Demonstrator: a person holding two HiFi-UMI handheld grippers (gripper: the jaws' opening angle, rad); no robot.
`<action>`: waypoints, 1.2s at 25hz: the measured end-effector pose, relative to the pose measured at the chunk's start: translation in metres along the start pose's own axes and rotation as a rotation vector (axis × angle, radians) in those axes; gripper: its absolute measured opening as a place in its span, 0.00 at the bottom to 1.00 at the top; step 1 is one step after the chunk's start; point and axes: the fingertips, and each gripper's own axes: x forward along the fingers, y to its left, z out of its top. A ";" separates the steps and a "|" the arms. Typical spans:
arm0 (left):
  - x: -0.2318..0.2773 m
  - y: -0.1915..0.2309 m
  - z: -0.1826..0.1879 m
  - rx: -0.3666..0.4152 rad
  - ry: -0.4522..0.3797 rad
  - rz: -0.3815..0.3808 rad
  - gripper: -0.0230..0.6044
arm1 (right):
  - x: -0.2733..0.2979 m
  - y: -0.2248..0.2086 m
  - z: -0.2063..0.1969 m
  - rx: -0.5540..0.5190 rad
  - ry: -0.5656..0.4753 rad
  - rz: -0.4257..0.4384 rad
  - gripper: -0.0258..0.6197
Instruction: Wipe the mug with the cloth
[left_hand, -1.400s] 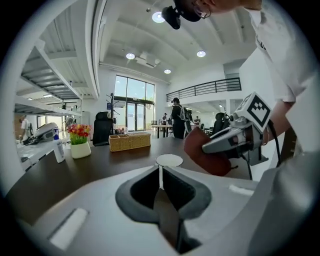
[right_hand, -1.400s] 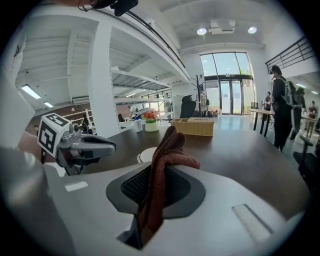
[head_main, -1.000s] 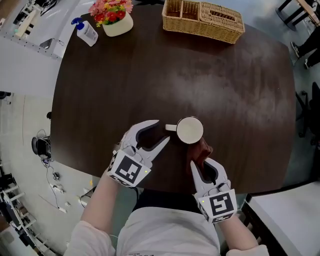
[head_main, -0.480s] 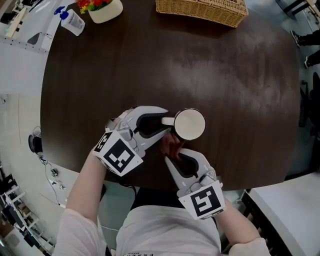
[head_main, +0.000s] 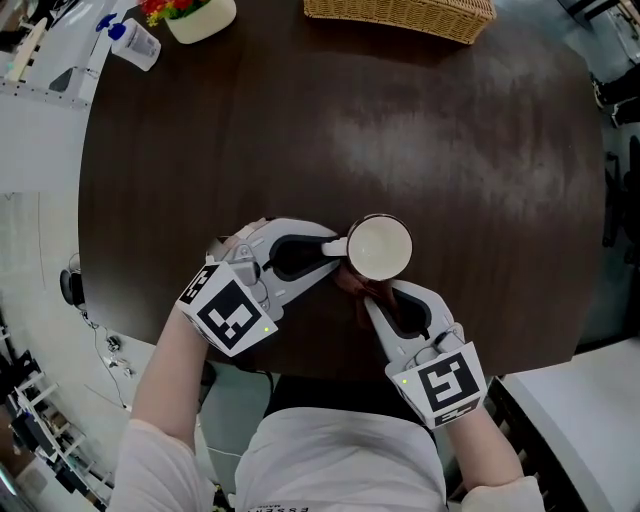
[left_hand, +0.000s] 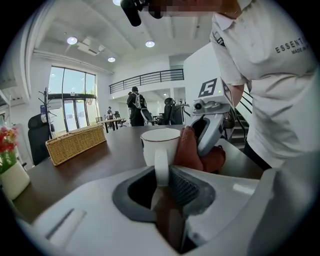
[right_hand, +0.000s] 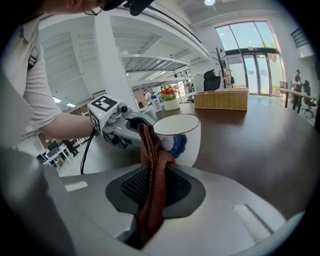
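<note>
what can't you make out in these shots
- Blue mark on the mug: in the right gripper view, the cloth covers part of it, so its shape can't be told.
- Cloth's extent: in the head view, most of it is hidden under the right gripper and the mug.
- Basket: in the head view, the top edge cuts it off.

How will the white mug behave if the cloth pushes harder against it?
The mug probably will not tip or slide: the left gripper is shut on its handle. It looks glazed, so likely slippery and breakable. The cloth hangs limp, so it should cushion the push.
</note>
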 end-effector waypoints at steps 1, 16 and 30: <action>0.000 0.000 -0.001 0.002 0.003 0.001 0.16 | 0.000 -0.003 -0.002 -0.001 0.004 -0.003 0.17; 0.002 0.008 -0.001 0.015 0.043 0.085 0.16 | -0.031 -0.090 -0.003 -0.056 0.046 -0.218 0.17; 0.001 0.009 0.010 -0.014 -0.016 0.067 0.16 | -0.005 -0.090 0.033 -0.180 0.042 -0.181 0.17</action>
